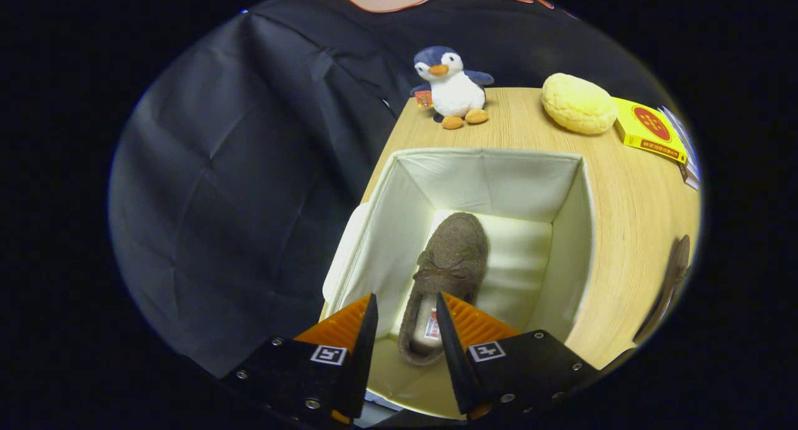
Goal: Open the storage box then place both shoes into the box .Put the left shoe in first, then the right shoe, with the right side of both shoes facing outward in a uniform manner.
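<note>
Bright overhead light, worktop (pixel 629 199) evenly lit, soft shadows inside box (pixel 486 174), heavy fisheye warp at edges, centre sharp.

The open cream fabric storage box (pixel 499 168) stands at the table's (pixel 623 218) left edge, holding one brown fuzzy bow-trimmed shoe (pixel 446 274) flat along its left wall, while a second shoe (pixel 670 280) lies near the table's right edge.

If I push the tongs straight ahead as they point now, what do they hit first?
Most likely the brown shoe lying in the open storage box: its heel end sits between the open tongs. Depth is unclear, so they may hover above it.
</note>
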The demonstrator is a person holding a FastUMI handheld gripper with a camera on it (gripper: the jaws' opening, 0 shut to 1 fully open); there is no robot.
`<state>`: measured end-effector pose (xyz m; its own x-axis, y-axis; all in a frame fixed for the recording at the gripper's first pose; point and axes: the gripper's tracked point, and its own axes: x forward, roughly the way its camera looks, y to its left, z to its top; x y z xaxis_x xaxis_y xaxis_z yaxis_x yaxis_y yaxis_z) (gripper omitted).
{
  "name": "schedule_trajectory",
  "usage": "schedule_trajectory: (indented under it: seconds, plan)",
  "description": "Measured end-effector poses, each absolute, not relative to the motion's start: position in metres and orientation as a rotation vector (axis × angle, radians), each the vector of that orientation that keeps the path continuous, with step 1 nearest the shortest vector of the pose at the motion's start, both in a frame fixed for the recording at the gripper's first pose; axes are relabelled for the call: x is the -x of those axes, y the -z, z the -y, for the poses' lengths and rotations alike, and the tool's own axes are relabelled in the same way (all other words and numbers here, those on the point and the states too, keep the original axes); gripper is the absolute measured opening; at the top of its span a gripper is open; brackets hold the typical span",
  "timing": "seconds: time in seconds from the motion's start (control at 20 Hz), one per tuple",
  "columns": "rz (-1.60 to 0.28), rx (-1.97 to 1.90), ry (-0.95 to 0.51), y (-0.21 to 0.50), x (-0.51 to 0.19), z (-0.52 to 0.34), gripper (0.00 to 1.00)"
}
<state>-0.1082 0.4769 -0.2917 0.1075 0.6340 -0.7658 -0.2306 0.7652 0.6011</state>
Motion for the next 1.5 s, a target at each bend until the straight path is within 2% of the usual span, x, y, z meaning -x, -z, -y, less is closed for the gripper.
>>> schedule_trajectory:
  seconds: [0.15, 0.25, 0.35, 0.6, 1.1, 1.5]
  plan:
    - [-1.248, -0.361, -0.668, 0.278, 0.098, -0.444, 0.81]
    - [-1.203, -0.367, -0.664, 0.267, 0.092, -0.418, 0.89]
    - [-1.166, -0.399, -0.661, 0.254, 0.089, -0.388, 0.92]
    - [-1.103, -0.397, -0.557, 0.265, 0.076, -0.293, 0.95]
    - [-1.158, -0.300, -0.267, 0.351, 0.099, -0.106, 0.96]
    - [-1.244, -0.186, -0.178, 0.417, 0.127, -0.034, 0.94]
